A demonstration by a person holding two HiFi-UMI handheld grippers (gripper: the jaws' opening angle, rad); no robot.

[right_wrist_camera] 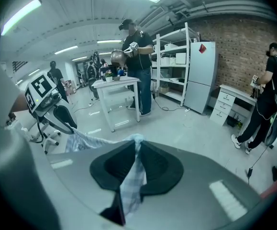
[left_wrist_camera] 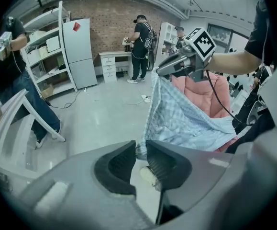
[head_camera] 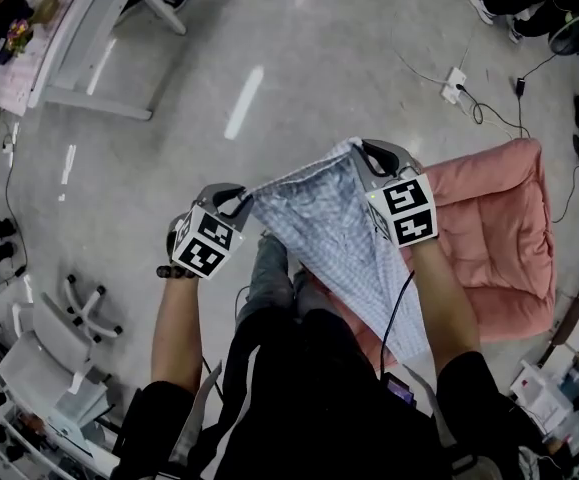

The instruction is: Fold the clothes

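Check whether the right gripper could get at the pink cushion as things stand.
Probably not for grasping: the right gripper is shut on a corner of the checked garment, which is stretched across to the left gripper. The pink cushion lies on the floor beneath.

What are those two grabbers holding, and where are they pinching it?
Both hold one blue checked garment, spread between them in the air. The left gripper pinches one end of its upper edge, the right gripper the other end.

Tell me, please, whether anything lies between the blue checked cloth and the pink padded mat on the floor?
Nothing visible does: the blue checked cloth hangs from the left gripper and right gripper, and the pink padded mat looks bare where visible.
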